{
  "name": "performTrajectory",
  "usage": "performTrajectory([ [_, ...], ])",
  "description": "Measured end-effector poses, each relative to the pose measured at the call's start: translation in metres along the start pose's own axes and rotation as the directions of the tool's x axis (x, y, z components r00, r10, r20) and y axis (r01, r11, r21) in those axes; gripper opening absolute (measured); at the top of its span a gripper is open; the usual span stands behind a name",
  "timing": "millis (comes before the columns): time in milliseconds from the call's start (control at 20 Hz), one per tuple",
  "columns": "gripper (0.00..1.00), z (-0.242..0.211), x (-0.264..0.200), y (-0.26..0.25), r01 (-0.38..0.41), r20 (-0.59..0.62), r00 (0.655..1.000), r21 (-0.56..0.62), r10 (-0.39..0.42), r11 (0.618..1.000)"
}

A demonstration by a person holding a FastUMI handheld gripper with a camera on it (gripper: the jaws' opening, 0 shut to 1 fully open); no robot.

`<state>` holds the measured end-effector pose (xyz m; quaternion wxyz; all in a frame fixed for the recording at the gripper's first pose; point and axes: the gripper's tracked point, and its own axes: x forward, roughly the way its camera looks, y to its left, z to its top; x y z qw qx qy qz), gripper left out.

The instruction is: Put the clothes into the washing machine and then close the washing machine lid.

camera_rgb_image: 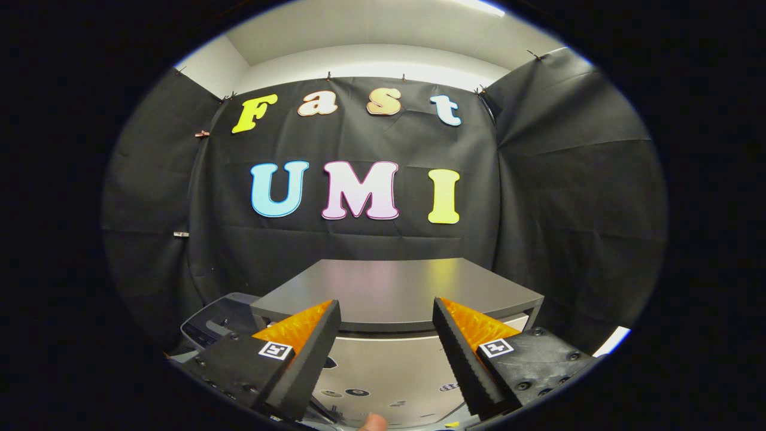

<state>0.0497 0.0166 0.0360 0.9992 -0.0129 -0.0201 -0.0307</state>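
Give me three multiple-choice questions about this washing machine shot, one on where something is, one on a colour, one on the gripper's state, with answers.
1. Where is the raised lid?
A. beyond the fingers, over the gap between them
B. lying shut under the fingers
C. clamped between the fingers

2. What colour is the lid?
A. red
B. grey
C. green

3. What state is the gripper in?
A. shut on clothes
B. shut on the lid
C. open, holding nothing

Answers:
1. A, the lid's flat panel stands past the fingertips, above the washing machine.
2. B, its surface is a plain glossy grey.
3. C, the fingers stand apart with the machine showing through the gap.
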Motion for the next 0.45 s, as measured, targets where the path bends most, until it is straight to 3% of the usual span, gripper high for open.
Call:
performTrajectory([
  [450,0.98,0.0055,-0.0020,0.0011,-0.010,0.017,1.000,0.027,0.010,1.000],
])
